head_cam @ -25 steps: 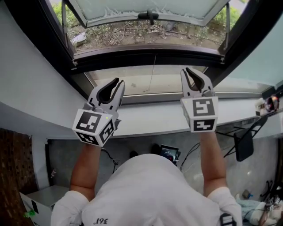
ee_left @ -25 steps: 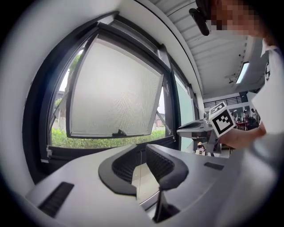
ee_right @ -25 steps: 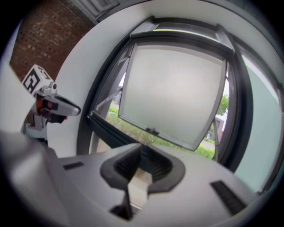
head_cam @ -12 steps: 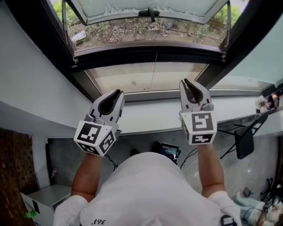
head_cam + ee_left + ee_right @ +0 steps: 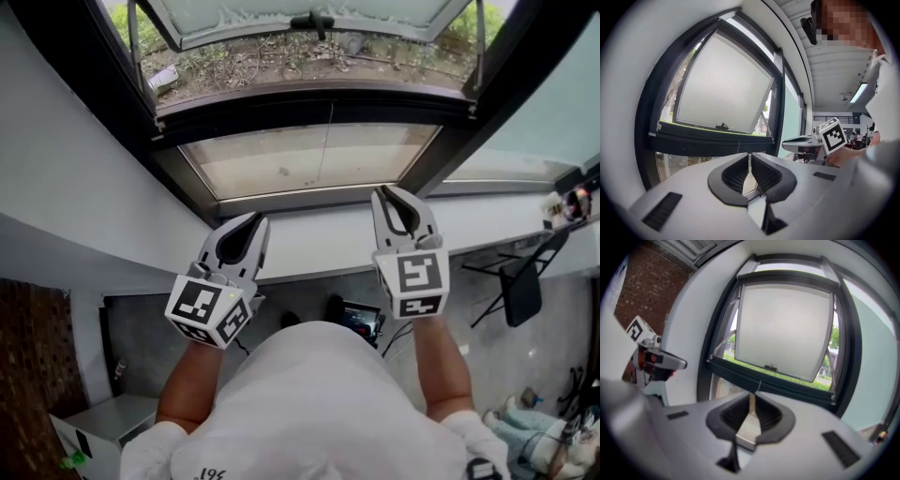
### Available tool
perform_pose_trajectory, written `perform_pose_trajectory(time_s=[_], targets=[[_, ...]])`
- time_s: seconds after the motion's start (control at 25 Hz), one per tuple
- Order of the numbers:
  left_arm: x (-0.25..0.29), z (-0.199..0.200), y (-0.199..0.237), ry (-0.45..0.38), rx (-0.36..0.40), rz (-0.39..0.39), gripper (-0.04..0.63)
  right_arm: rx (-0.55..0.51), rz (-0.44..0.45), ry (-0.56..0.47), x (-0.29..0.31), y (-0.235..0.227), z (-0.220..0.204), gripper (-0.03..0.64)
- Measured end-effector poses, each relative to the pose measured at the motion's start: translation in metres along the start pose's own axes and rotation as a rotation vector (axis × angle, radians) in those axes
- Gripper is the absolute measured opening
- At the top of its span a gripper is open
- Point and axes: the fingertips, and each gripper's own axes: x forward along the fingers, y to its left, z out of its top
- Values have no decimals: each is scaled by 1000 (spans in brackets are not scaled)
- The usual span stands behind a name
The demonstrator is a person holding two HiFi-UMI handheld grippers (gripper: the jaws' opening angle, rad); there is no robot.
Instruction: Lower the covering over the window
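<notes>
Head view: thin cord (image 5: pixel 328 141) over window (image 5: pixel 253 164)

Daylight pours through the window (image 5: pixel 309 159), interior dimmer; fisheye edges curve and darken.

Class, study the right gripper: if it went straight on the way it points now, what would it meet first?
Probably the window's lower pane, just below the dark crossbar. The right gripper aims about there, though depth is unclear.
</notes>
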Motion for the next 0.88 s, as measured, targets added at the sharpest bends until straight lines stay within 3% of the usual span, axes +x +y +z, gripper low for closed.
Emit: perform_pose_trajectory(time_s=[0.88], targets=[[-38,-36,-24,65,-59,-59,32,68,36,69,-32,41,-45,46]])
